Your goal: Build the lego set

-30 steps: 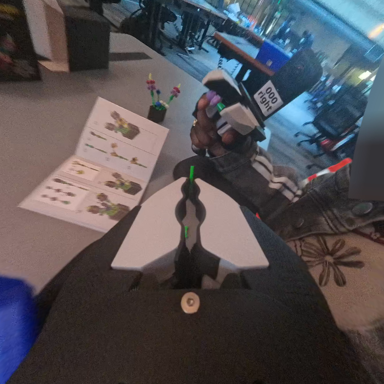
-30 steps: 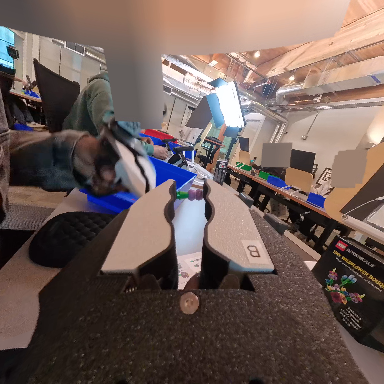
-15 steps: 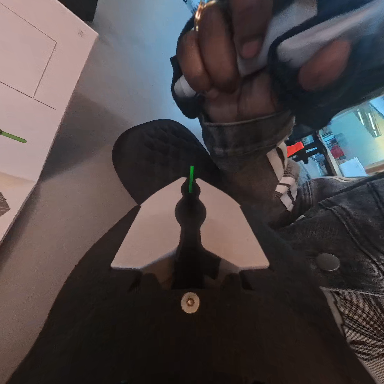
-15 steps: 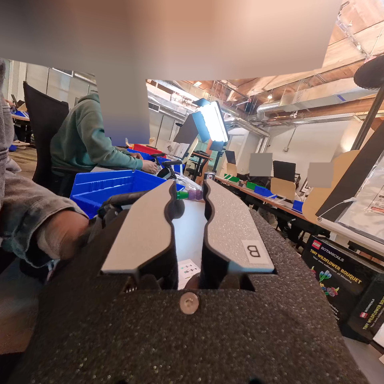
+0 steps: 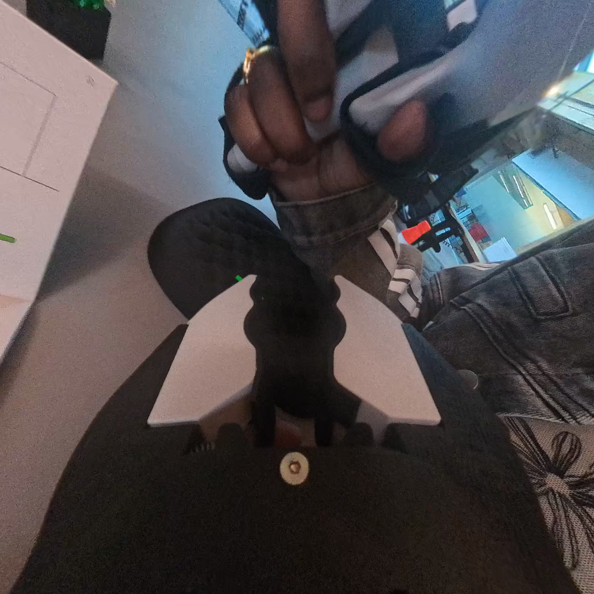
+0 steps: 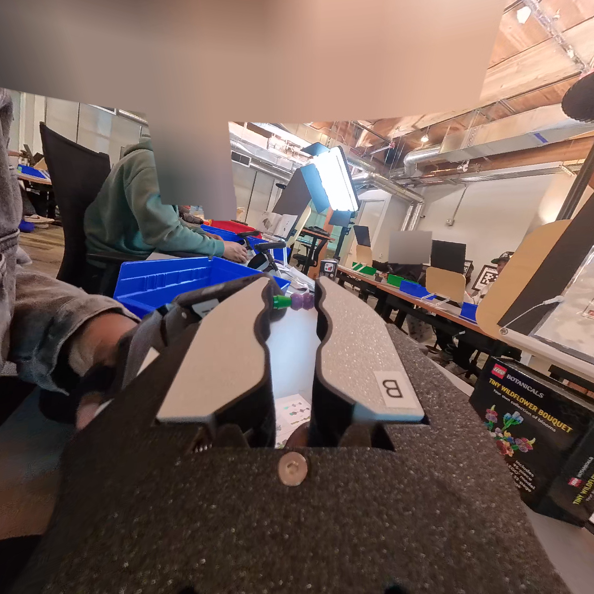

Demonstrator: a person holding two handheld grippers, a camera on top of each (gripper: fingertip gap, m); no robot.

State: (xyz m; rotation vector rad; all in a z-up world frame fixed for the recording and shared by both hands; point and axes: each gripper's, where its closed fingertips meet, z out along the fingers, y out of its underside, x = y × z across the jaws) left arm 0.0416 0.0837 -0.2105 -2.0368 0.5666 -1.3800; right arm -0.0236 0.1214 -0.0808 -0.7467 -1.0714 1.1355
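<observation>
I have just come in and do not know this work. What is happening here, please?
A person builds a small lego flower set with two hand-held grippers. The right gripper pinches a purple flower piece with a green end at its fingertips. The left gripper is open; only a bit of the green stem shows beside its left finger. The instruction booklet lies open on the table.

The grey table (image 5: 135,135) bears a white booklet (image 5: 38,154) and a black pad (image 5: 212,244).
</observation>
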